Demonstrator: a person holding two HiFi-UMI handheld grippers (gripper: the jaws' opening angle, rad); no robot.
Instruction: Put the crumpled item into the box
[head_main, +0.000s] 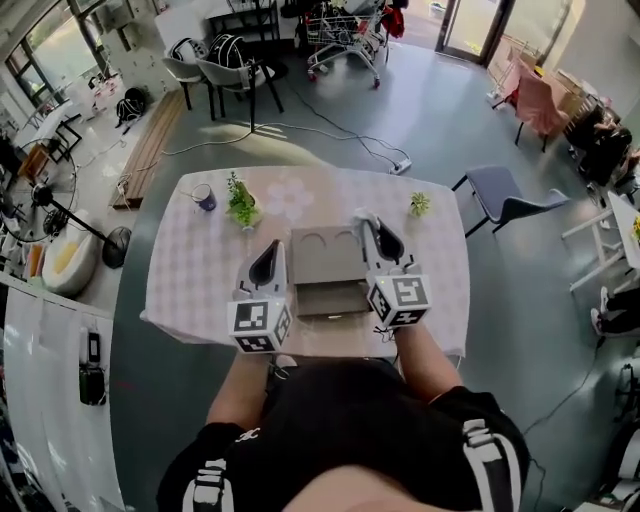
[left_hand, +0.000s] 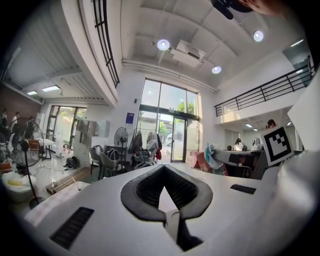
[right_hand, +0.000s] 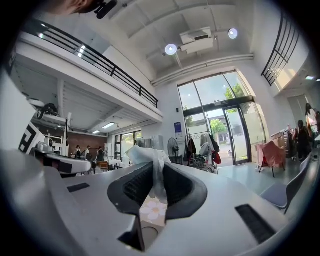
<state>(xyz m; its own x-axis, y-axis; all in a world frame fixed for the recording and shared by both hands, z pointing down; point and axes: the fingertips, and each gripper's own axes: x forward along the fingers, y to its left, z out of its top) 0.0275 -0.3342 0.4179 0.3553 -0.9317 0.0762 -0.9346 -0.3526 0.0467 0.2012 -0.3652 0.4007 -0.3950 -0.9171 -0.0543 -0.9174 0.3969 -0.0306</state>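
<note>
Here, the right gripper (right_hand: 156, 170) was clenched on the crumpled item (right_hand: 145, 156), a white wad, just right of the box (head_main: 327, 262) on the tabletop (head_main: 200, 270), prob. ready to drop it in. W/ nothing held, the left gripper (left_hand: 164, 169) was closed, left of the box.

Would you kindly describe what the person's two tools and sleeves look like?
Both the left tool and the right tool are light grey shells with black ribbed pads inside. Each carries a white cube with black square markers. The person wears a black short-sleeved top with white stripes.
</note>
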